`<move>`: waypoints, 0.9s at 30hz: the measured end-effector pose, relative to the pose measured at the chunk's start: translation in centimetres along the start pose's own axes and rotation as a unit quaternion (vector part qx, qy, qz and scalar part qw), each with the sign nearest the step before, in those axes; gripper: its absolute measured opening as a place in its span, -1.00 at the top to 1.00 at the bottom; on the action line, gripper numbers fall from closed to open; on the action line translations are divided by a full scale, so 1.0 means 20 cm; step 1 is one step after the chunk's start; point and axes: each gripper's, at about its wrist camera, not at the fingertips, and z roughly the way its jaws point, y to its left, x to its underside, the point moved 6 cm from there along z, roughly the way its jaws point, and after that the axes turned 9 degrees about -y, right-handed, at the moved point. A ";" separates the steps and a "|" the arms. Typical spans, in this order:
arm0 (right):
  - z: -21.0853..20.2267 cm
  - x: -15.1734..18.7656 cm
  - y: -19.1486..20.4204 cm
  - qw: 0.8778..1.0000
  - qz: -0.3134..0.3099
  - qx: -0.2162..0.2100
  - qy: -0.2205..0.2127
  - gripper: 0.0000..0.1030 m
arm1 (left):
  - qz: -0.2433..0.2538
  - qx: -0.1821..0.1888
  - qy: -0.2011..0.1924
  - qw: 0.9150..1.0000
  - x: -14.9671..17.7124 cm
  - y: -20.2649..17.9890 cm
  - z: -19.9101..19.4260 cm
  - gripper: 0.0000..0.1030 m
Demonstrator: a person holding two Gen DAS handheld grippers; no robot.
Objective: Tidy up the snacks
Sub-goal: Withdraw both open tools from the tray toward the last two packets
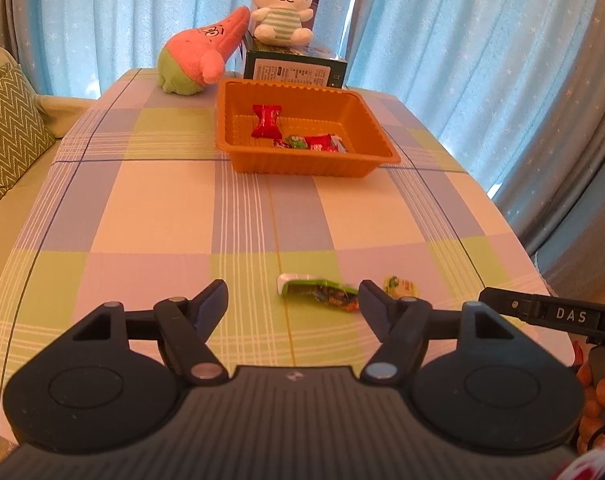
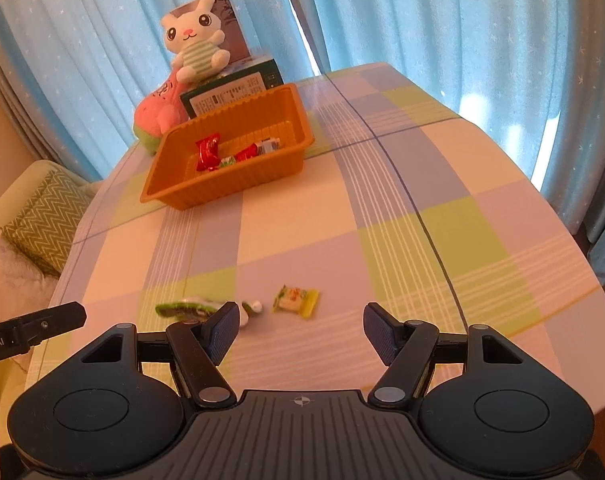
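Note:
An orange tray [image 1: 262, 166] stands at the far middle of the checked table and holds a red candy [image 1: 266, 121] and several small red and green packets [image 1: 314, 143]. The tray also shows in the right wrist view [image 2: 190, 196]. A long green snack packet [image 1: 318, 290] lies on the cloth just ahead of my open left gripper [image 1: 292, 306]. A small yellow-green candy [image 1: 400, 286] lies to its right, behind my right finger. In the right wrist view my open right gripper [image 2: 300, 332] hovers just behind the yellow-green candy [image 2: 296, 300]. The green packet [image 2: 186, 308] is partly hidden by my left finger.
A pink and green plush [image 1: 198, 60] and a white bunny plush [image 1: 282, 4] on a dark green box [image 1: 294, 70] stand behind the tray. Blue curtains hang behind the table. A sofa with a zigzag cushion [image 1: 6, 128] is at the left. The table's right edge [image 1: 514, 232] is near.

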 end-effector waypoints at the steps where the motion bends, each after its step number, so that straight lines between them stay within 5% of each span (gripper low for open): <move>1: -0.01 0.01 -0.01 1.000 0.001 0.002 0.001 -0.33 | 0.000 0.000 0.002 1.000 0.01 0.00 0.00 -0.34; 13: -0.02 0.05 -0.03 1.000 0.003 0.003 0.005 -0.33 | 0.019 0.009 0.021 1.000 0.09 -0.04 0.01 -0.40; 27: 0.16 0.12 -0.06 1.000 -0.007 0.011 0.029 -0.33 | 0.156 0.039 0.056 0.985 0.13 -0.12 0.27 -0.42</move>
